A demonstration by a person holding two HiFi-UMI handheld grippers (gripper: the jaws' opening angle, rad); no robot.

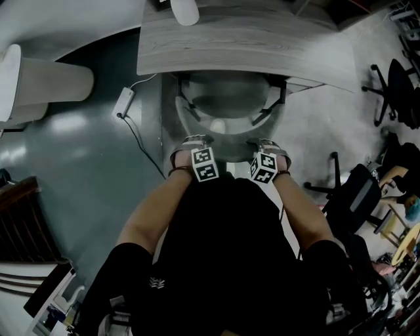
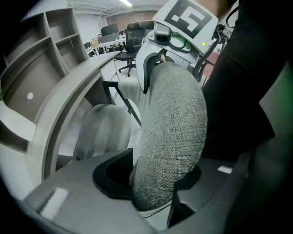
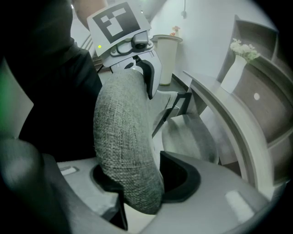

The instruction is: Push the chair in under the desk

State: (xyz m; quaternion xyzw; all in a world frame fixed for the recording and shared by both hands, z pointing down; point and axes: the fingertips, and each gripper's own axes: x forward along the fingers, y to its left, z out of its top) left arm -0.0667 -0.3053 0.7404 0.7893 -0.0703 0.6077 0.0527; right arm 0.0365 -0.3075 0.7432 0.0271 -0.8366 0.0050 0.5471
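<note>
The grey fabric chair has its seat (image 1: 226, 98) partly beneath the wooden desk (image 1: 243, 39). Its backrest top (image 1: 230, 152) lies between my two grippers, close to the person's body. The left gripper (image 1: 191, 146) is shut on the left end of the backrest (image 2: 174, 137), whose padded edge fills the jaws (image 2: 153, 183). My right gripper (image 1: 268, 149) is clamped on the other end of the backrest (image 3: 123, 137), fabric wedged between its pads (image 3: 144, 183). Each gripper view shows the other gripper's marker cube at the far end of the backrest.
A white vase (image 1: 186, 10) stands on the desk. A white power strip (image 1: 123, 102) with its cable lies on the floor left of the chair. A pale round pedestal (image 1: 46, 82) stands far left. Black office chairs (image 1: 394, 85) and a bag (image 1: 354, 193) crowd the right.
</note>
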